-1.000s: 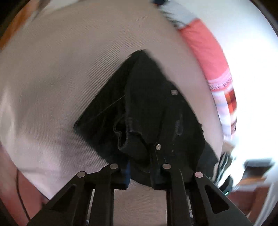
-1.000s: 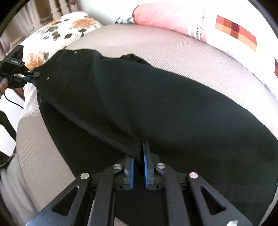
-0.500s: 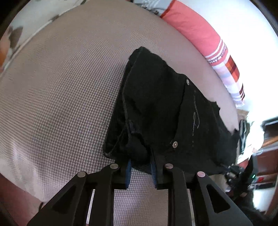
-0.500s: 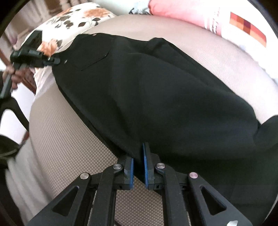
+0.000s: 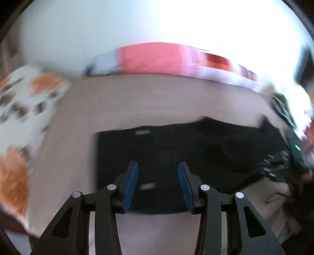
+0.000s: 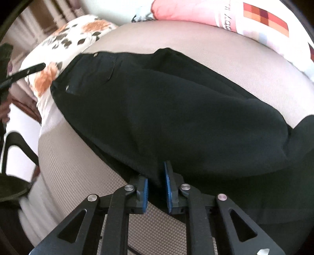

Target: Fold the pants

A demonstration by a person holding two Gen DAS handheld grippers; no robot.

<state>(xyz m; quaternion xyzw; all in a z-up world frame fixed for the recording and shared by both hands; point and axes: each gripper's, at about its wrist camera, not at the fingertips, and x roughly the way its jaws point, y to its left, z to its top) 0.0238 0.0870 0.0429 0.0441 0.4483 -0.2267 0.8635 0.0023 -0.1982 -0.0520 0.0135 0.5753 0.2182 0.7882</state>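
Pants (image 6: 176, 109) (one black pair) are spread across the beige cushion (image 6: 78, 176), legs laid one over the other, so a lengthwise fold is judged done; the crosswise folds are judged left. Two pillows are counted: one floral (image 6: 64, 45), one pink (image 6: 196, 11). Two grippers are counted. The right gripper (image 6: 156, 188) is clamped on the pants' near edge, cloth pinched between its blue pads. The left gripper (image 5: 158, 184) is held with jaws wide apart over the waistband, nothing gripped. Two rivets (image 6: 67, 87) are seen.
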